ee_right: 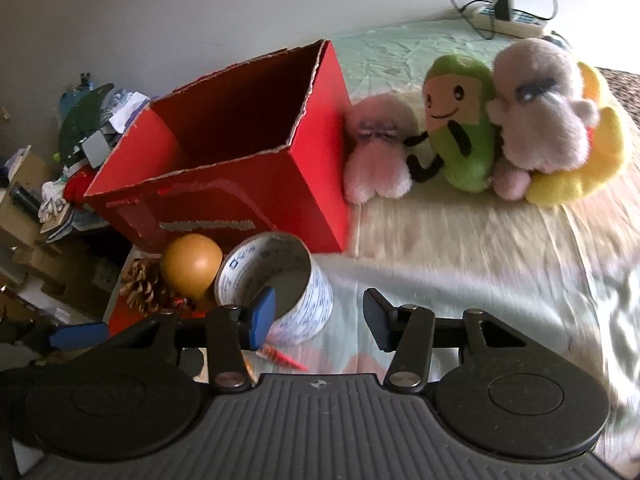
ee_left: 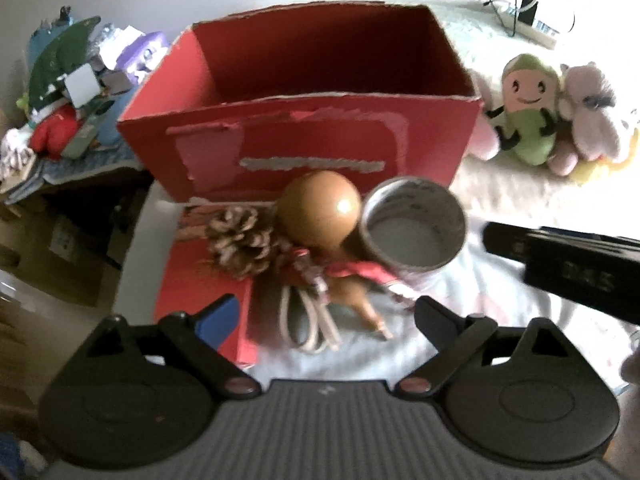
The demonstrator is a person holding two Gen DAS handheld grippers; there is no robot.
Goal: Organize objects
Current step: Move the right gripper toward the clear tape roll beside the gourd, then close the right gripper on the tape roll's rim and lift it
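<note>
An open red cardboard box (ee_left: 320,136) (ee_right: 240,184) stands on the bed, and no contents show inside it. In front of it lie a pine cone (ee_left: 240,240) (ee_right: 142,286), a brown gourd (ee_left: 318,210) (ee_right: 192,264) with red cord, and a roll of white tape (ee_left: 414,228) (ee_right: 280,280). My left gripper (ee_left: 326,316) is open just short of the gourd's stem and cord. My right gripper (ee_right: 318,316) is open too, its left finger at the tape roll's near rim. The right gripper's black body (ee_left: 568,268) shows at the right of the left wrist view.
Plush toys sit right of the box: a pink one (ee_right: 378,152), a green one (ee_left: 528,108) (ee_right: 460,120), a pale pink one (ee_left: 592,112) (ee_right: 540,108) and a yellow one (ee_right: 592,148). A power strip with cables (ee_right: 508,20) lies behind. Clutter (ee_left: 68,92) piles up at left.
</note>
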